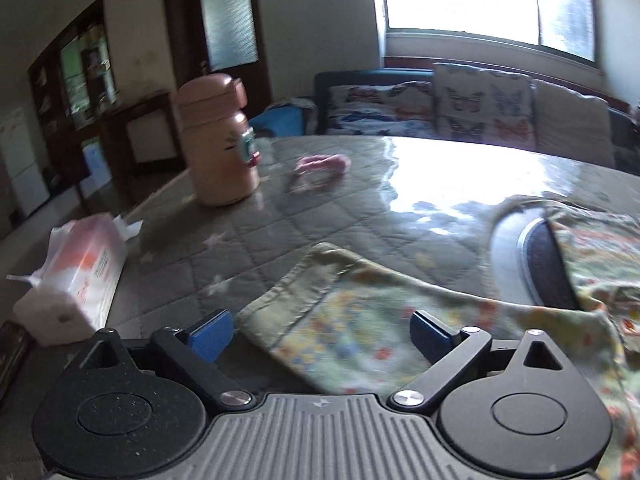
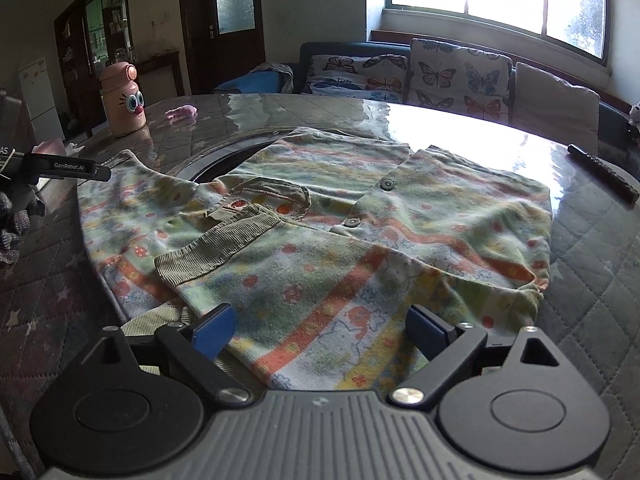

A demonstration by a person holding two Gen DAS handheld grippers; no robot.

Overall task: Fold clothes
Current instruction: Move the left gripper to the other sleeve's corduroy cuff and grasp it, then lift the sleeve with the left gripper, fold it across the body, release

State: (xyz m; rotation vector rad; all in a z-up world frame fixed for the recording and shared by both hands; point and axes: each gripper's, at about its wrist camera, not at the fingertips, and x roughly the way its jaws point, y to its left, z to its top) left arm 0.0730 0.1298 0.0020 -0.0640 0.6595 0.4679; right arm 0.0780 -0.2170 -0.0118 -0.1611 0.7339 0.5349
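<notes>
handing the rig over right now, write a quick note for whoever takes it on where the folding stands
Left claw: open, holding nothing, over the ribbed cuff end of a sleeve at the shirt's left side.
Right claw: open, holding nothing, over the near edge of the shirt.
The patterned child's button shirt lies on the quilted table, partly over a dark round inset. One sleeve with a ribbed cuff is folded in across the front.
Done: that sleeve fold, apparently. Left: the other sleeve and the body folds, as far as I can judge.
Nearby: pink cartoon-face bottle, tissue pack.
</notes>
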